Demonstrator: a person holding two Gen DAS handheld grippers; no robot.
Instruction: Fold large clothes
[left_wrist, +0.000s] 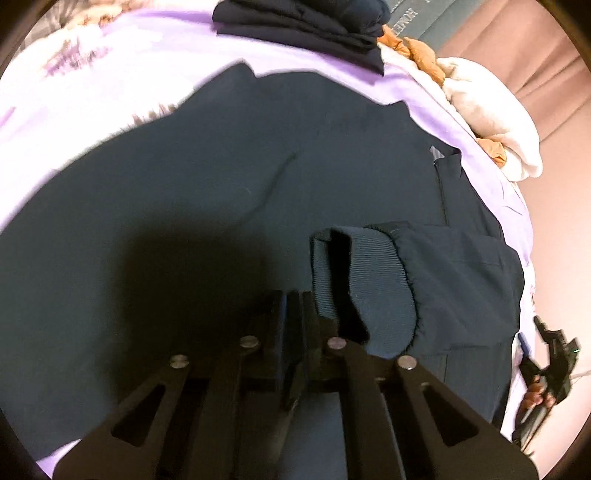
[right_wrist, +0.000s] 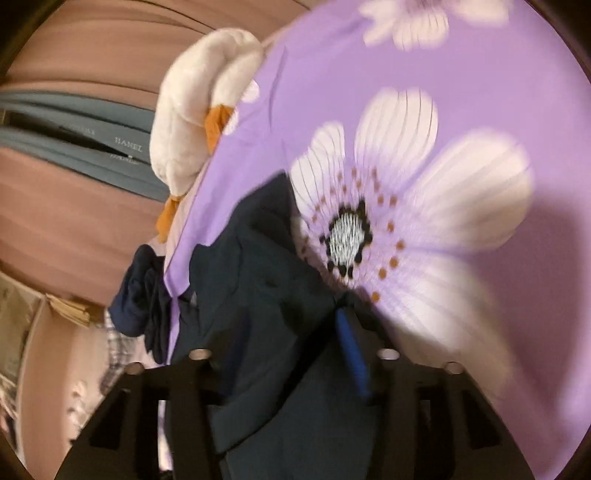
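Now both grippers are at the dark jacket (left_wrist: 221, 192) on the purple bedsheet (right_wrist: 461, 66).
Left gripper (left_wrist: 291, 314) is pinched closed beside the ribbed cuff (left_wrist: 354, 273); right gripper (right_wrist: 295, 332) is half open around jacket cloth near the sheet's edge.

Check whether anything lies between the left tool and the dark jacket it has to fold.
Nothing visible does. The left tool is already shut right over the dark jacket, beside the ribbed cuff of the sleeve folded across it. The folded dark clothes sit apart at the far edge of the purple sheet.
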